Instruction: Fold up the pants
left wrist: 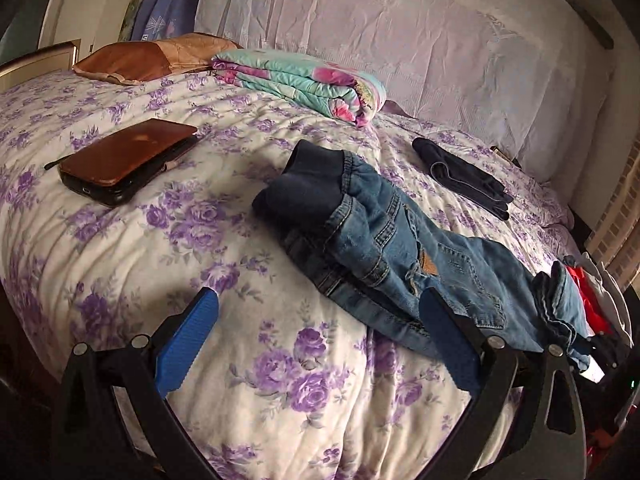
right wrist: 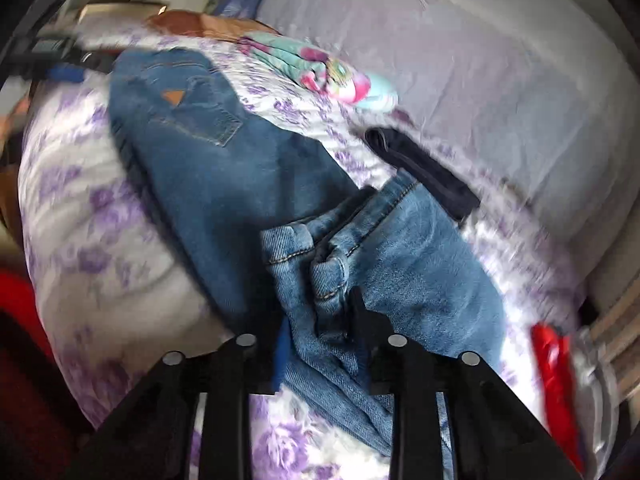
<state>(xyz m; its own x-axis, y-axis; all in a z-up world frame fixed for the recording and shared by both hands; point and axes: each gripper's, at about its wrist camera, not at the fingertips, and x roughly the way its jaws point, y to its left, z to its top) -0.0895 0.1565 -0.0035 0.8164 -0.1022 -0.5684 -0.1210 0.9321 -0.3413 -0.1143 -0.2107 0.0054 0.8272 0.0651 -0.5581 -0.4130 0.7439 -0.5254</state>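
Purple-flowered bedspread (left wrist: 120,240) carries everything. Blue jeans (left wrist: 380,240) lie crumpled across the bed's middle, cuffs reaching its near right edge. Right gripper (right wrist: 320,320) has its jaws pinching the bunched cuffs. Left gripper (left wrist: 320,336) hangs over the near edge, jaws spread wide, gripping nothing. Brown case (left wrist: 124,160) toward the left side; folded floral blanket (left wrist: 304,80) by the headboard (left wrist: 440,40).
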